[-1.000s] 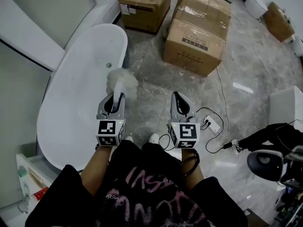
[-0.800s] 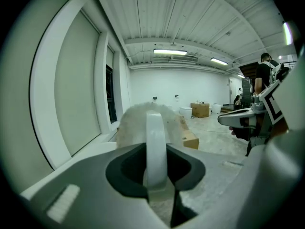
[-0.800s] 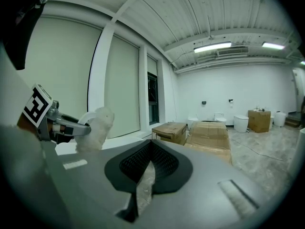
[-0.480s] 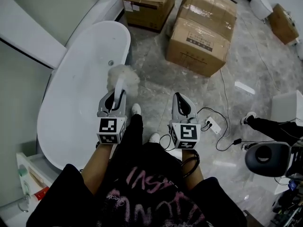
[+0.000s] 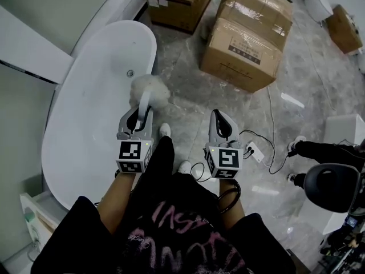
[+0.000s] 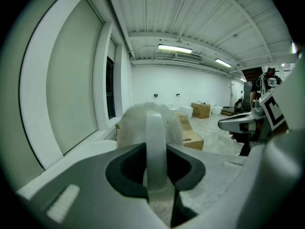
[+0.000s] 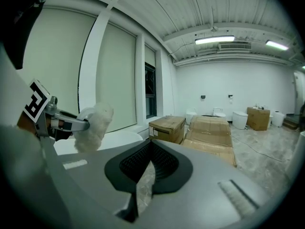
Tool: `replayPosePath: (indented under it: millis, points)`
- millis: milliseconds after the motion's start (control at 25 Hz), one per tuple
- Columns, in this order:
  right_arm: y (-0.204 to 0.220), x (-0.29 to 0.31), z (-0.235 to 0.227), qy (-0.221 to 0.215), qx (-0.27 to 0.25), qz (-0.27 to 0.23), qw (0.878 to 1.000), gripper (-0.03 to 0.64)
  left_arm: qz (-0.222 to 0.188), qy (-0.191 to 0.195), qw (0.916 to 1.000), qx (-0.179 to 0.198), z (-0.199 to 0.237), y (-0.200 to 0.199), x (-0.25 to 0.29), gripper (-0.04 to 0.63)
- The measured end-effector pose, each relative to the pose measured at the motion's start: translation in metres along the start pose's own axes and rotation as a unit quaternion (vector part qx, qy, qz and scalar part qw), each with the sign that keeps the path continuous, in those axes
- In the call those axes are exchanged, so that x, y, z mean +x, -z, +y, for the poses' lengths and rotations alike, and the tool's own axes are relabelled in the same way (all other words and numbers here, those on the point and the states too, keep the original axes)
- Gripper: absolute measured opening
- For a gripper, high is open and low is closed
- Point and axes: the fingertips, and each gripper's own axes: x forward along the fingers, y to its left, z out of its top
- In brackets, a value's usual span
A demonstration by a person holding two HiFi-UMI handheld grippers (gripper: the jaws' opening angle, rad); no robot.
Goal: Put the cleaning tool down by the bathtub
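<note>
Lowering should go slowly to the floor (image 5: 191, 99) beside the bathtub (image 5: 91, 124), the left gripper (image 5: 142, 112) with fingers pinching the cleaning tool (image 5: 149, 91), the right gripper (image 5: 220, 123) with fingers pressed together.

right tongs (image 7: 150, 144): jaws together, nothing between | left tongs (image 7: 85, 124): holding fluffy cleaning tool (image 7: 96, 123) | cardboard boxes (image 7: 167, 127) ahead

Bathtub (image 5: 85, 124) left; boxes (image 5: 245, 39) ahead; cleaning tool (image 5: 149, 92) over bathtub's right rim.
</note>
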Motion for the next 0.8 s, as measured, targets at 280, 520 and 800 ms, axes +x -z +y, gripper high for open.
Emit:
replayPosePath:
  millis: [280,520,800]
  points:
    - [0.003,0.046,-0.005,0.007,0.009,0.030,0.999,0.011,0.022,0.006,0.9997,-0.004,0.021,0.007,0.038,0.075]
    - [-0.001,0.086,-0.002,0.009,0.007,0.058,0.998,0.012,0.037,0.009,0.9990,-0.024,0.044,0.014,0.066,0.075]
    - [-0.013,0.124,0.001,0.009,0.001,0.048,0.999,0.012,0.043,0.030,0.9984,-0.017,0.060,0.008,0.095,0.075]
